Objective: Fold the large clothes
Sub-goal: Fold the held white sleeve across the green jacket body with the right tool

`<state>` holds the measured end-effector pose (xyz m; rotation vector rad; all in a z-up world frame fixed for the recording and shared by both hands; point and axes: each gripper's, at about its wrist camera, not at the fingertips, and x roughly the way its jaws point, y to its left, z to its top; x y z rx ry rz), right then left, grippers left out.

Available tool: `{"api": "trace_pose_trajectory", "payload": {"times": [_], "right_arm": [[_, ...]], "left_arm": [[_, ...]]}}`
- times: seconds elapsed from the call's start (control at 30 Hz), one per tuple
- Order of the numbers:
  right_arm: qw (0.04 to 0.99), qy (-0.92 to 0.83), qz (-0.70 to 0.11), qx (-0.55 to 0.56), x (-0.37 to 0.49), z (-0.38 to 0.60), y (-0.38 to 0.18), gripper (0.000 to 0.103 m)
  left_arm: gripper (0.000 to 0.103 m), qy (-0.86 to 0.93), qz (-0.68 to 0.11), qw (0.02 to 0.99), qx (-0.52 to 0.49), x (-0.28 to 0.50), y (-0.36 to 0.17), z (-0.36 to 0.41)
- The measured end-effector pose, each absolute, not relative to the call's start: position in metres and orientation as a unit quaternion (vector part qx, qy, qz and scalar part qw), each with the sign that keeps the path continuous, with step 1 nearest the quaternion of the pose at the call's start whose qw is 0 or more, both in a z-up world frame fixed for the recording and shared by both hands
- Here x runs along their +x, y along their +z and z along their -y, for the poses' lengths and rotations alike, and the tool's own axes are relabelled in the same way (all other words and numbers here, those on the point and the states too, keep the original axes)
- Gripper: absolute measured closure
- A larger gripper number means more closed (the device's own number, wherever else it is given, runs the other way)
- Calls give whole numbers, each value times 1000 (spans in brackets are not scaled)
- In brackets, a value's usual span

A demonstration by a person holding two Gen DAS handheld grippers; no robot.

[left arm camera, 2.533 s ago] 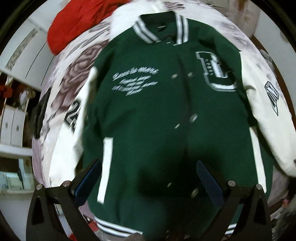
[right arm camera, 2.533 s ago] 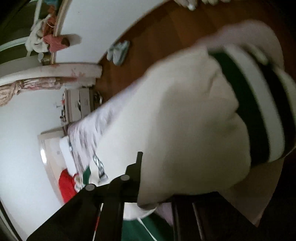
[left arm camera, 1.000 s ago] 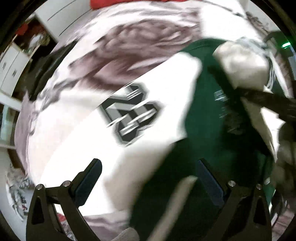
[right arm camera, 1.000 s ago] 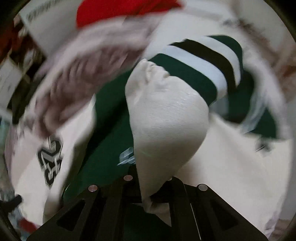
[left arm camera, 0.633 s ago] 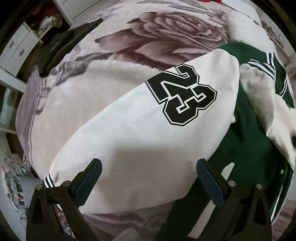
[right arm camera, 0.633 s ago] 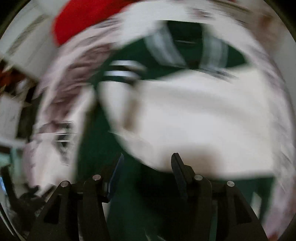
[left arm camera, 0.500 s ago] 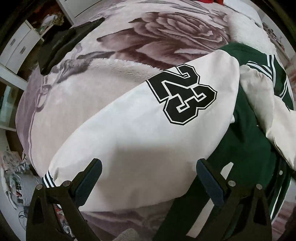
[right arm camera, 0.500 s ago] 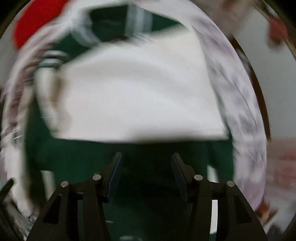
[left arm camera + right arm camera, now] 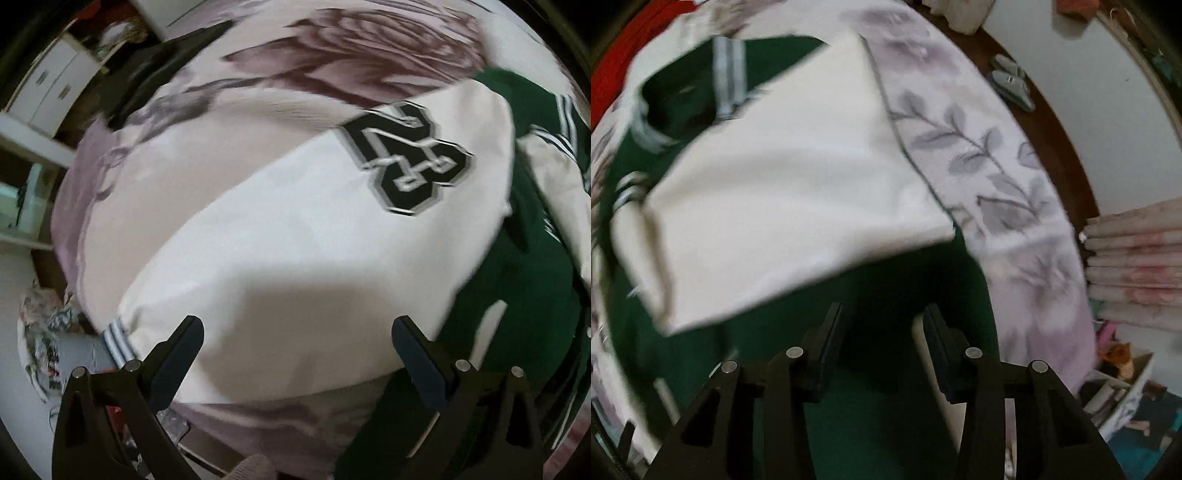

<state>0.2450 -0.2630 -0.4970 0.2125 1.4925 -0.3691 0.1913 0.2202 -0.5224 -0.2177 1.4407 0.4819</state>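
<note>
Green jacket (image 9: 886,406) on floral blanket (image 9: 979,155) (sleeve folded) — both grippers (image 9: 295,354) (image 9: 882,325) released, empty.

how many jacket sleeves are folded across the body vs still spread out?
2 sleeves: the folded sleeve lies across the green body; the sleeve with the 23 patch is spread out on the floral blanket.

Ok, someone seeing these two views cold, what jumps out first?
The bold black number 23 patch on the cream sleeve spread over the floral blanket, upper right in the left view. In the right view, the other cream sleeve lies folded across the dark green varsity jacket.
</note>
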Motion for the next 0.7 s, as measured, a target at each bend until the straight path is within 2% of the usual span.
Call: {"api": "trace_pose_trajectory", "payload": {"times": [0.07, 0.13, 0.33, 0.4, 0.47, 0.6, 0.7], "right_arm": [[732, -127, -646, 174, 248, 256, -465, 58], [743, -69, -617, 251, 268, 240, -460, 58], [728, 30, -600, 331, 361, 164, -541, 58], [710, 53, -622, 325, 375, 134, -559, 57], [705, 114, -633, 301, 365, 90, -554, 57], [659, 210, -690, 213, 321, 24, -551, 57], [664, 215, -699, 153, 285, 9, -543, 57]], "left_arm": [[0, 237, -651, 713, -111, 180, -521, -237], [0, 256, -652, 703, -122, 168, -522, -253], [0, 303, -646, 682, -157, 112, -527, -299], [0, 306, -651, 673, -170, 87, -534, -306], [0, 301, -657, 662, -198, 68, -543, -313], [0, 266, -645, 630, -341, 29, -568, -328], [0, 202, -584, 622, -481, 18, -588, -335]]}}
